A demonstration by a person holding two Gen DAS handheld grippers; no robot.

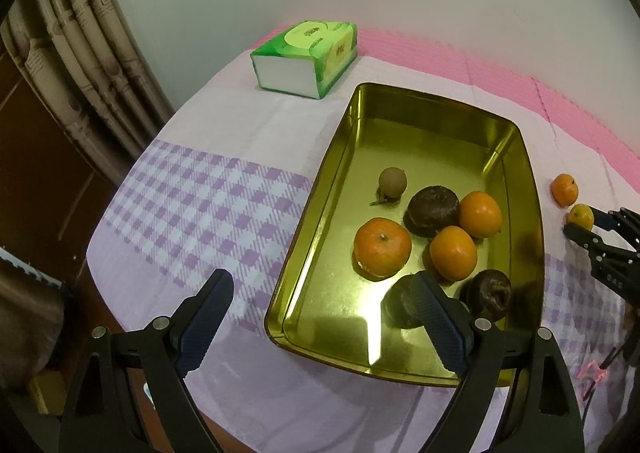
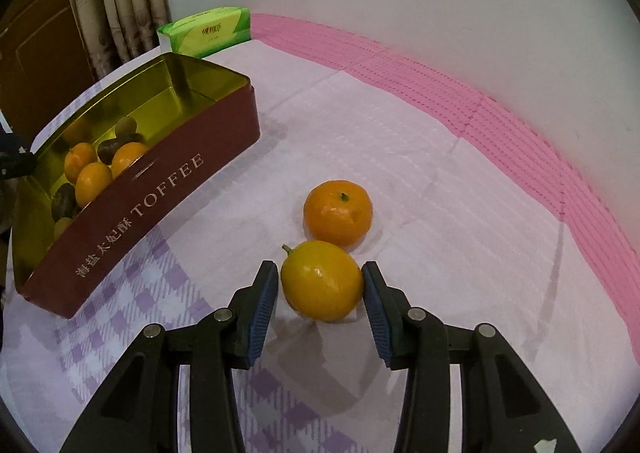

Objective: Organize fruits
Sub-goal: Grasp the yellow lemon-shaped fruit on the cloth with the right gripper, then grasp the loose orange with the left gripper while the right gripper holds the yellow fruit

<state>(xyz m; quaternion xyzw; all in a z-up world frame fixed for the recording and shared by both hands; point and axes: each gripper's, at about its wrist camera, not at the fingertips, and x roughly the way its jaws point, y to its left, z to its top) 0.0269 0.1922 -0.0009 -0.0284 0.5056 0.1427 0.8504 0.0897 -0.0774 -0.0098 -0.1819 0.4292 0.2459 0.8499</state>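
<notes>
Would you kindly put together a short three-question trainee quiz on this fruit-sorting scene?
1. True or false: the left gripper holds a fruit.
2. Which fruit sits between the right gripper pads? A) yellow citrus B) orange mandarin C) dark fruit
3. How many fruits lie outside the tin on the tablecloth?

Key: 1. False, it is open and holds nothing. 2. A. 3. Two.

A green tissue pack (image 1: 306,57) sits near the table's far edge, lying flat on the pale lilac cloth (image 1: 248,125) — checked in purple along the near side. A pink mat (image 2: 500,101) runs along the far edge by the wall. Patterned curtains (image 1: 92,65) hang beyond the far-left corner — beside a brown wooden door (image 2: 36,49).
</notes>
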